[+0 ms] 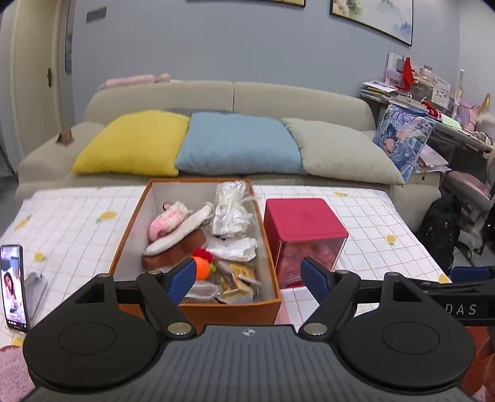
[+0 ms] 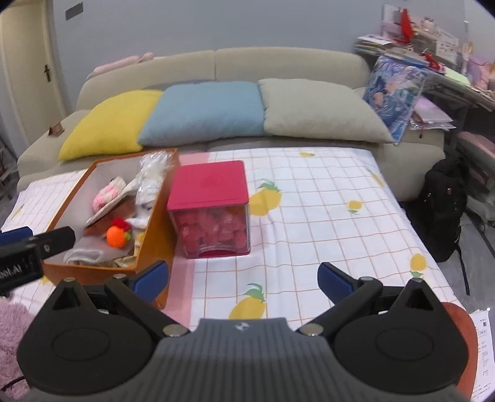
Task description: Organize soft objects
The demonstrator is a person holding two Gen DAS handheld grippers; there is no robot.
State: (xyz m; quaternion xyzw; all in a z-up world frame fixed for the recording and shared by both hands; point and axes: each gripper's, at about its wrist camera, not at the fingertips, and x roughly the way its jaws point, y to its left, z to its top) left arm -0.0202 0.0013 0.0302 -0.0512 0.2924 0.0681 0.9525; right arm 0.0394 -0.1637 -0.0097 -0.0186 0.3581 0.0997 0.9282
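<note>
Ahead, left gripper [image 1: 249,275] jaws apart above orange box [image 1: 198,310] near rim, right gripper [image 2: 244,278] jaws apart over bare tablecloth [image 2: 324,216]

Home living room. Long beige fabric sofa [image 1: 235,96] against a grey-blue wall, carrying 3 cushions: yellow [image 1: 130,143], light blue [image 1: 239,143], grey-beige [image 1: 343,151]. Low table under a white checked lemon-print cloth [image 2: 324,198]. Framed landscape painting [image 1: 374,15] overhead. Cluttered side desk stacked with books and papers [image 1: 411,89]; black backpack [image 2: 445,210] on floor.
</note>
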